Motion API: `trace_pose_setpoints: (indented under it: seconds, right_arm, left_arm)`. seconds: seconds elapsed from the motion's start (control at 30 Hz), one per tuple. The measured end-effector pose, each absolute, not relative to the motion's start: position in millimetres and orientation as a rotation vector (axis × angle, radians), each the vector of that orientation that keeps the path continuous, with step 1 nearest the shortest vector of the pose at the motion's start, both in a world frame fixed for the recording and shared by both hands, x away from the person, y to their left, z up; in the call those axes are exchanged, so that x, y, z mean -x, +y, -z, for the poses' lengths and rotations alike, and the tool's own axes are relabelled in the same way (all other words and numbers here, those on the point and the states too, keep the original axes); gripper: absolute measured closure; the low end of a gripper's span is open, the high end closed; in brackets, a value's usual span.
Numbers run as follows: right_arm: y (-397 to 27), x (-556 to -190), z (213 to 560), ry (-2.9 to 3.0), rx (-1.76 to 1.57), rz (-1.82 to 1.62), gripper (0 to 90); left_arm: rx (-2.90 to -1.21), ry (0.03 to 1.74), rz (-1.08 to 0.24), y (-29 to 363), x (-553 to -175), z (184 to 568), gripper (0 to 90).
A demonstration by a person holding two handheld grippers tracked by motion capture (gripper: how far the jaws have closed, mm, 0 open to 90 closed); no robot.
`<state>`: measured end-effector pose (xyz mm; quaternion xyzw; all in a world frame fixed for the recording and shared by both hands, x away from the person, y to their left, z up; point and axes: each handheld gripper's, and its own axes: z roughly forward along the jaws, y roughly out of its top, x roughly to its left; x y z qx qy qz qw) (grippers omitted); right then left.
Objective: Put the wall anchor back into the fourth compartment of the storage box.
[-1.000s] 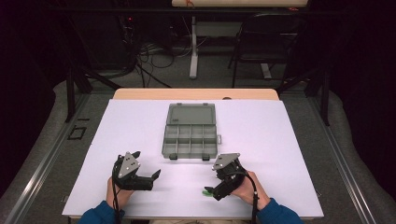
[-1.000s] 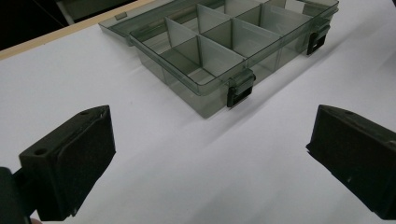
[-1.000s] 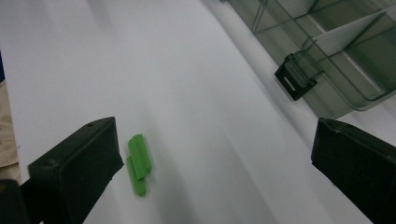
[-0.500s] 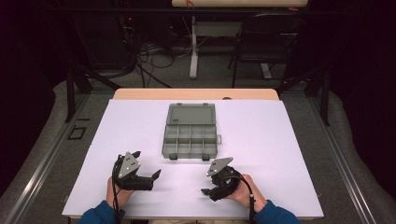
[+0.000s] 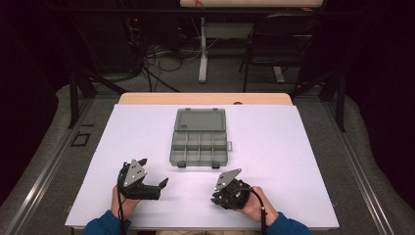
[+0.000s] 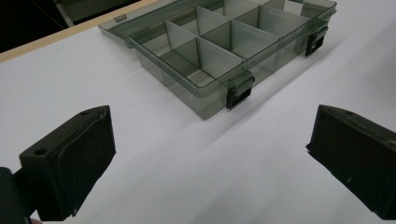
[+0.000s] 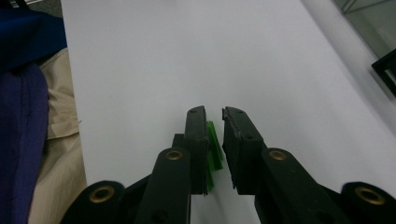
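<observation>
Your right tongs (image 7: 214, 122) have just been closing around the small green piece (image 7: 213, 154), which lies on the white tabletop (image 5: 303, 147) between the two black jaws. They are down to a narrow gap now. The green piece sits against the left-hand pad in the right gripper view, while a sliver of white tabletop shows between it and the other pad, so I would not call it gripped yet; a little more squeeze should pinch it. A second ago, in the high view, those jaws stood wide with the green piece showing just ahead of them at the near edge of the tabletop; now your right hand (image 5: 249, 203) covers that spot. That suggests the pick-up is about to be completed, and the carry to the box comes next.

Your left tongs (image 6: 210, 154) stand wide and hold nothing; they hang over bare tabletop, pointing toward 1 o'clock at the box.

The smoky grey compartment box (image 5: 200, 145) lies at the middle of the tabletop, at 11 o'clock from your right hand and well apart from it. Its lid (image 5: 200, 119) is folded flat back toward 12 o'clock, its two latches (image 6: 239, 88) hang open on the near wall, and every compartment (image 6: 184, 60) that shows in the left gripper view is empty.
</observation>
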<state>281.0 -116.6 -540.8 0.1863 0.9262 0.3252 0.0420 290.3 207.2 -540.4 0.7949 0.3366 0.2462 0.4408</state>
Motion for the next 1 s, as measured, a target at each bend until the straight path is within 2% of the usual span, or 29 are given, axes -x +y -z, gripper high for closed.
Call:
trace_pose_setpoints:
  seconds: [0.1,1.0]
  right_arm:
    - [-117.1,-281.7,542.8,2.841,-0.577,-0.984,83.9]
    - [-130.1,-288.9,534.5,2.767,-0.633,-1.012,84.4]
  left_arm:
    - [-1.974,0.835,-0.612,207.0,-290.3,540.4,0.0]
    - [-1.972,0.836,-0.619,207.5,-290.7,540.8,0.0]
